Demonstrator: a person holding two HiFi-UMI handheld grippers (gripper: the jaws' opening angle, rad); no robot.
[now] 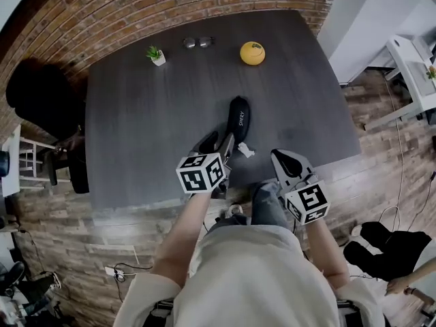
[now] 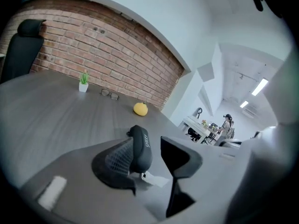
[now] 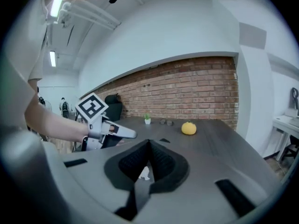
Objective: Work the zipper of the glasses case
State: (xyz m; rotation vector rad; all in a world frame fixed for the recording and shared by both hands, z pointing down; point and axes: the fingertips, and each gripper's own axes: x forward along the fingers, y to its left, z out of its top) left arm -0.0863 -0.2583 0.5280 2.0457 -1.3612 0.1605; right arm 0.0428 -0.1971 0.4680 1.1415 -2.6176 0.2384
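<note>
A black zipped glasses case (image 1: pixel 239 117) with pale lettering lies lengthwise on the dark table (image 1: pixel 150 135), near its front edge. My left gripper (image 1: pixel 219 142) sits at the case's near end. In the left gripper view the case (image 2: pixel 140 149) rests against the left pad (image 2: pixel 117 160), while a gap separates it from the right pad (image 2: pixel 180 157), so the left gripper (image 2: pixel 150 149) is open around it. A small white tag (image 1: pixel 246 150) lies beside the case's near end. My right gripper (image 1: pixel 289 161) hovers to the right over the table's front edge, its jaws together on nothing (image 3: pixel 148 164).
At the far side of the table are a small potted plant (image 1: pixel 156 55), a pair of glasses (image 1: pixel 197 42) and a yellow round object (image 1: pixel 252 52). A black chair (image 1: pixel 42 95) stands off the left edge. A brick wall runs behind the table.
</note>
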